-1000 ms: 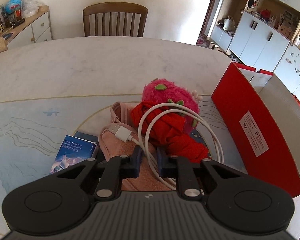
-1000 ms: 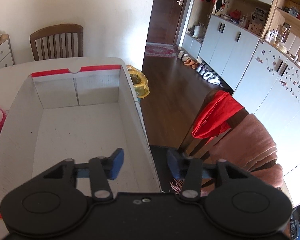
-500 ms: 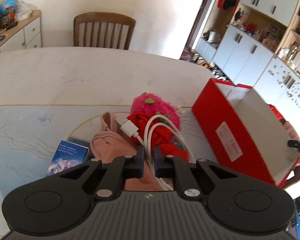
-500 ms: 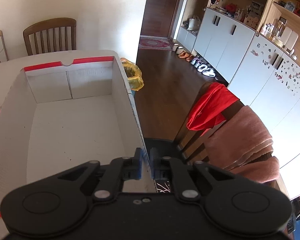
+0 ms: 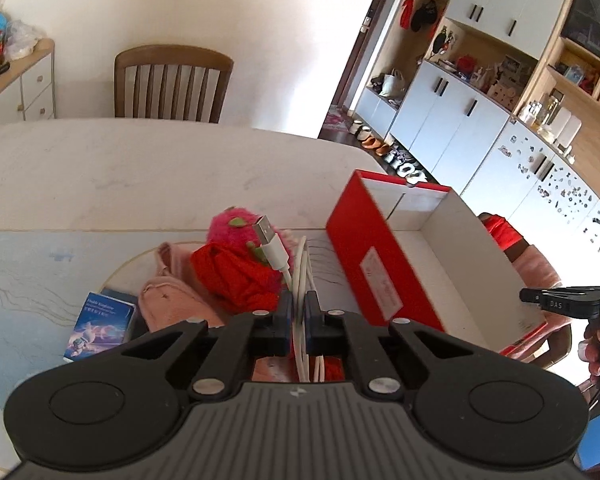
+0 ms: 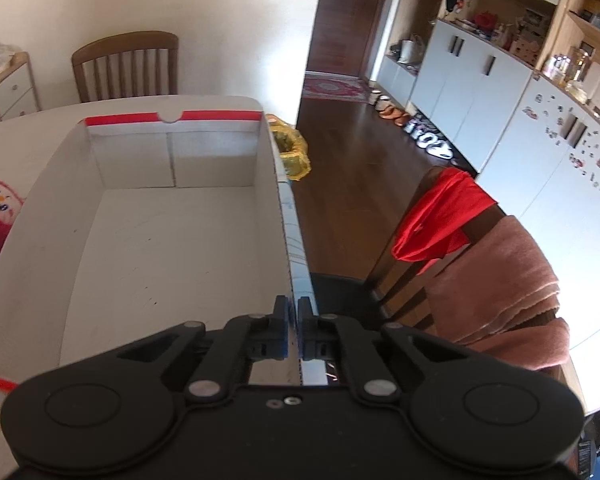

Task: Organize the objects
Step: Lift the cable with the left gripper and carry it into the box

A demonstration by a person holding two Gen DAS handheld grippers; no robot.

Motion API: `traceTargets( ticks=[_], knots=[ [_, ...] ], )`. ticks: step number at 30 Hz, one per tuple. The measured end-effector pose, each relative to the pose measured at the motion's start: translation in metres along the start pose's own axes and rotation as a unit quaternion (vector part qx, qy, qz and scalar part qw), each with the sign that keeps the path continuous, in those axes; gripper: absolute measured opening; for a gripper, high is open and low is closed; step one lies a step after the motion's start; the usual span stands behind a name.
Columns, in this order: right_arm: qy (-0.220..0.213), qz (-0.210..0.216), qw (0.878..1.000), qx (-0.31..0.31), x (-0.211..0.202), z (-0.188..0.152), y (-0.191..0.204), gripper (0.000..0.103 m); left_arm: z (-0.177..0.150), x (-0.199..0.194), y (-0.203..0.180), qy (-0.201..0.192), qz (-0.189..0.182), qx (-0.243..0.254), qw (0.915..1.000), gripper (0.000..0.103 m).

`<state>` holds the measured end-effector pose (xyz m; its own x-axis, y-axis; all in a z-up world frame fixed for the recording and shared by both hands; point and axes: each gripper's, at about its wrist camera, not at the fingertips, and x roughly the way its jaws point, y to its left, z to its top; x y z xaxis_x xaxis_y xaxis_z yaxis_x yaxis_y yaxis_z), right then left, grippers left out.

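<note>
White cable (image 5: 300, 280) clamped in left hand-held gripper (image 5: 299, 312), lower loops hidden.

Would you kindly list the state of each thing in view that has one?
Left gripper: shut on cable.
Cable: coiled, lifted, plug free.
Right gripper: shut on box wall.
Box: open, empty.
Book: closed, flat.
Plush: lying on table.

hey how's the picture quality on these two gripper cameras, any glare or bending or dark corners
Left wrist view: sharp, but the far wall is washed out by glare, the table edge bows, and the corners are black. Right wrist view: sharp too, the box evenly lit, glare at the lower right, cupboards leaning from the fisheye.
</note>
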<state>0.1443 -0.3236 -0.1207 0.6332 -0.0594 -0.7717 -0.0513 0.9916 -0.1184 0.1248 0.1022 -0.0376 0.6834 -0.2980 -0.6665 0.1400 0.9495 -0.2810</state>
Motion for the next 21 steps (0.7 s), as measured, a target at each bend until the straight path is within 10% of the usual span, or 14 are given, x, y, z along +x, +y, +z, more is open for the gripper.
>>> traceTargets(
  ticks=[21],
  knots=[
    [-0.002,0.084,0.996,-0.034,-0.004,-0.007,-0.007,0.002,0.061,-0.006,-0.112,-0.015,-0.066,0.039,0.9970,0.005]
  ],
)
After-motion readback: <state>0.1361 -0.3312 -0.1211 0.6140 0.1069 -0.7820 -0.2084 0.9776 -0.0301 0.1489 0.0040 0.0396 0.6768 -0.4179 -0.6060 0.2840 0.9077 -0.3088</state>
